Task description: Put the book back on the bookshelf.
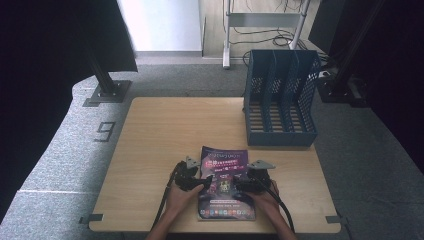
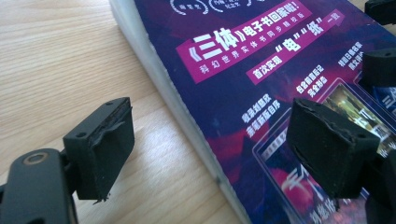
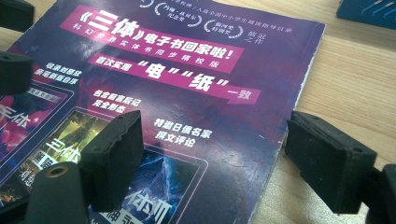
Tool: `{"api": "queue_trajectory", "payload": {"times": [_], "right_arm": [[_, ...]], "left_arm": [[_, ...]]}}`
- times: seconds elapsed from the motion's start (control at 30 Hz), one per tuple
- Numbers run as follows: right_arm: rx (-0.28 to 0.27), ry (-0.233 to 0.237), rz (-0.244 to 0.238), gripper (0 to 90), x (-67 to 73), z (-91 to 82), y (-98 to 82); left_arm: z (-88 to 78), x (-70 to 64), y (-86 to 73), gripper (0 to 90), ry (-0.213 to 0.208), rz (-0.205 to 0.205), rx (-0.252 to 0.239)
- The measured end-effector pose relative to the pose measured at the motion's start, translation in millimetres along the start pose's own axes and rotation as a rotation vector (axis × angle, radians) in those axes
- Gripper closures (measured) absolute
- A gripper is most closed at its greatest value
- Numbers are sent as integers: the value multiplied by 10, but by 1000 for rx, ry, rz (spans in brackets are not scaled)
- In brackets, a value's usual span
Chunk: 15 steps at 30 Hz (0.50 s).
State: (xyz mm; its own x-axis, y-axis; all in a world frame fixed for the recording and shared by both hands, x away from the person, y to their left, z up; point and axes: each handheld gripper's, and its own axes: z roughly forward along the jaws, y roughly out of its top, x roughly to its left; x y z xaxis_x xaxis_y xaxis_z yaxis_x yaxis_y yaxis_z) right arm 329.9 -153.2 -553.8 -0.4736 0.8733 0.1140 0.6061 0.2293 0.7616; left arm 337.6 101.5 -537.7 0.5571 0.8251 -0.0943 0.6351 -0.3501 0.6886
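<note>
While it lies flat near the front edge of the pale wooden tabletop (image 1: 150,150), the single purple glossy paperback book (image 1: 225,182) looks light, bendy and slick-covered, so each long edge is the place to pinch. Two tongs flank it, left tongs (image 2: 210,144) and right tongs (image 3: 212,158), both spread astride an edge, gripping nothing. One blue slotted plastic file rack (image 1: 281,97) stands behind.

left tabletop (image 1: 150,145) bare | file rack (image 1: 281,97) blocks far right — book (image 1: 225,182) between

Purple magazine (image 1: 225,182) flat, closed, cover up, near table's front edge.
</note>
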Motion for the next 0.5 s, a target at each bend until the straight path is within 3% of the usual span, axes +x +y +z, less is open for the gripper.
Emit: {"api": "queue_trajectory", "payload": {"times": [0.17,0.5], "right_arm": [[0,0,0,187,0,0,0],[0,0,0,187,-1,0,0]], "left_arm": [[66,-28,16,147,-2,-1,32],[85,-21,25,145,-14,-20,34]]}}
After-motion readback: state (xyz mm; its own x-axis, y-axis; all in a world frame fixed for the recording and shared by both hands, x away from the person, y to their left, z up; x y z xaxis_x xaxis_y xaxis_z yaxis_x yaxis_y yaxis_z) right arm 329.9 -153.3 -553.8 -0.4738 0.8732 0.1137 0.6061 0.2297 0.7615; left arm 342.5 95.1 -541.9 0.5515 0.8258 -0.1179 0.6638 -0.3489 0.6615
